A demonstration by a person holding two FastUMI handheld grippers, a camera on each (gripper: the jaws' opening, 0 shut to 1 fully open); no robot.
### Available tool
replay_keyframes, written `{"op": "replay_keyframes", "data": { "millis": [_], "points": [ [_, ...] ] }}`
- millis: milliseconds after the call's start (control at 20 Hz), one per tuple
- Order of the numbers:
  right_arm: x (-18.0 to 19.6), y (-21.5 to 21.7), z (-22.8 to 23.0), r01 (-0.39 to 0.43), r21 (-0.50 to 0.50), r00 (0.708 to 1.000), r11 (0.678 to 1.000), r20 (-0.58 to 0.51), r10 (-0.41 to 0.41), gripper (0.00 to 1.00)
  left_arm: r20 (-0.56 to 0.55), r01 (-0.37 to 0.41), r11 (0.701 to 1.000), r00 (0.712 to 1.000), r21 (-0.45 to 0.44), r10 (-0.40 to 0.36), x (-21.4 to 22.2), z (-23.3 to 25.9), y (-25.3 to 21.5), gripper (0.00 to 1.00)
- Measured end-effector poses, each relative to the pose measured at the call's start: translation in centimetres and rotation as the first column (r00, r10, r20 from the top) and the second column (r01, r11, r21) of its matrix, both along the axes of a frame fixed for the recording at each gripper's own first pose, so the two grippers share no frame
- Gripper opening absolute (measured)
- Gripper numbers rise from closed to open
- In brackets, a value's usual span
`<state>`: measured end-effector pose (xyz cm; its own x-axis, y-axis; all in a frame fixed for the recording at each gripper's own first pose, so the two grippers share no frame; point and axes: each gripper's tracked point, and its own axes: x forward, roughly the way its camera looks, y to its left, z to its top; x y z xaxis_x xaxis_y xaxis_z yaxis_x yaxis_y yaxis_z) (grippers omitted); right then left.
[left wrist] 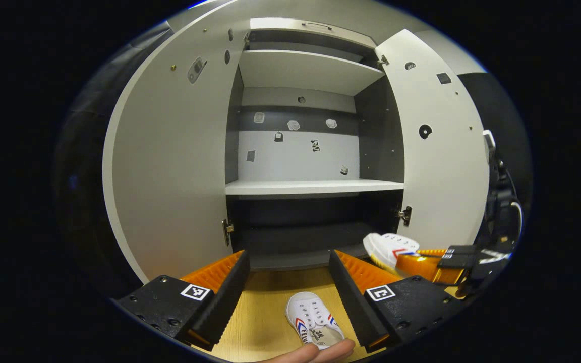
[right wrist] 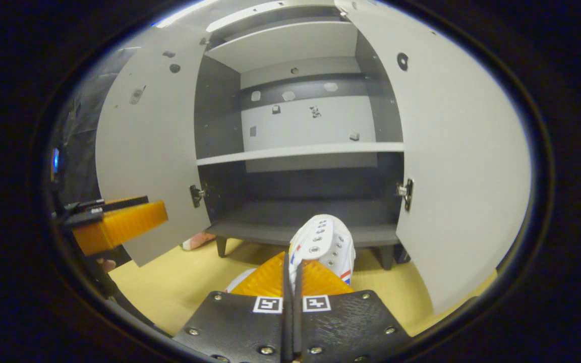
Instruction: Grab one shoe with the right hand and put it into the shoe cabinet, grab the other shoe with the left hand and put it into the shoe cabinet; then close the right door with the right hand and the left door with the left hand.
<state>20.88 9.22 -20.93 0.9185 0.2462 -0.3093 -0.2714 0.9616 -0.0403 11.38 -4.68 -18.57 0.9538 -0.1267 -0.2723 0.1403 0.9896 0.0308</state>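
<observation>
A white shoe (left wrist: 313, 320) with red and blue stripes lies on the wooden floor, below and between the fingers of my open left gripper (left wrist: 288, 269). My right gripper (right wrist: 293, 275) is shut on the other white shoe (right wrist: 323, 242), held in the air in front of the cabinet's bottom shelf (right wrist: 300, 229). The left gripper view has that held shoe (left wrist: 389, 247) and the right gripper (left wrist: 447, 262) at the lower right. The shoe cabinet (left wrist: 315, 187) stands with both doors wide: left door (left wrist: 169, 166), right door (left wrist: 444, 151).
The cabinet's middle shelf (right wrist: 295, 150) and upper shelf (left wrist: 310, 68) are bare. Its short legs (right wrist: 220, 247) rest on the wooden floor (right wrist: 179, 282). A fingertip (left wrist: 321, 353) shows at the bottom of the left gripper view. The left gripper (right wrist: 114, 222) shows at the left of the right gripper view.
</observation>
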Motion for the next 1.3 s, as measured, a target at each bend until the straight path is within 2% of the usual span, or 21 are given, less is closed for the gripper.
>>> {"op": "replay_keyframes", "data": {
  "millis": [350,650,950,1300],
  "points": [
    [2.6,2.2,11.3,-0.043,-0.101,0.989,0.994,0.138,0.057,0.0,0.042,0.002,1.0,0.999,-0.014,-0.001,-0.1,1.4,0.4,0.96],
    [9.2,3.3,19.8,-0.029,-0.157,0.98,0.987,0.191,0.059,0.01,0.089,-0.006,1.0,0.996,-0.014,0.008,-0.2,2.9,0.9,0.96],
    [17.2,4.5,23.3,-0.005,-0.226,0.985,0.974,0.165,0.043,0.01,0.099,-0.003,1.0,0.995,-0.03,0.006,-0.6,3.2,0.8,0.96],
    [25.1,3.0,21.8,0.043,-0.266,0.995,0.963,0.101,-0.017,0.01,0.105,0.011,0.999,0.994,-0.048,-0.006,-1.3,2.1,0.1,0.96]
  ]
}}
